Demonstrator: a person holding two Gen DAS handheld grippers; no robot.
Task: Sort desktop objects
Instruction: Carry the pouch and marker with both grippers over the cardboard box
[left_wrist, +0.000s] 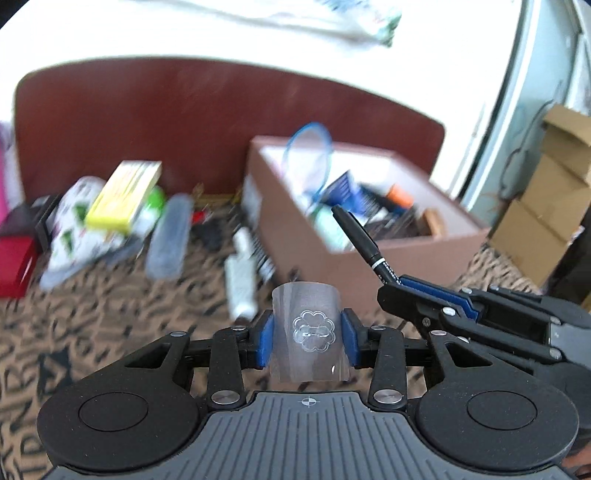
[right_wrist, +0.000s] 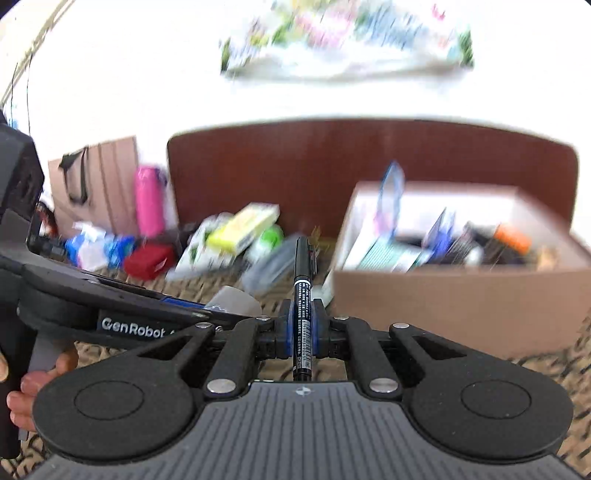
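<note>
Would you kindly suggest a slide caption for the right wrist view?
Right gripper clamps a black marker upright, facing the open cardboard box of sorted items.

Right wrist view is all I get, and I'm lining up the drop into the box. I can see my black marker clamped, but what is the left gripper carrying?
Observer: The left gripper is shut on a small translucent cup with a clover-like emblem on its side.
Operator: Which way does my marker lean from over there?
Observer: In the left wrist view the black marker slants up and left from the right gripper, its tip in line with the open cardboard box.
Operator: Anything lying near the box's left wall?
Observer: A white tube lies on the patterned cloth just left of it.
</note>
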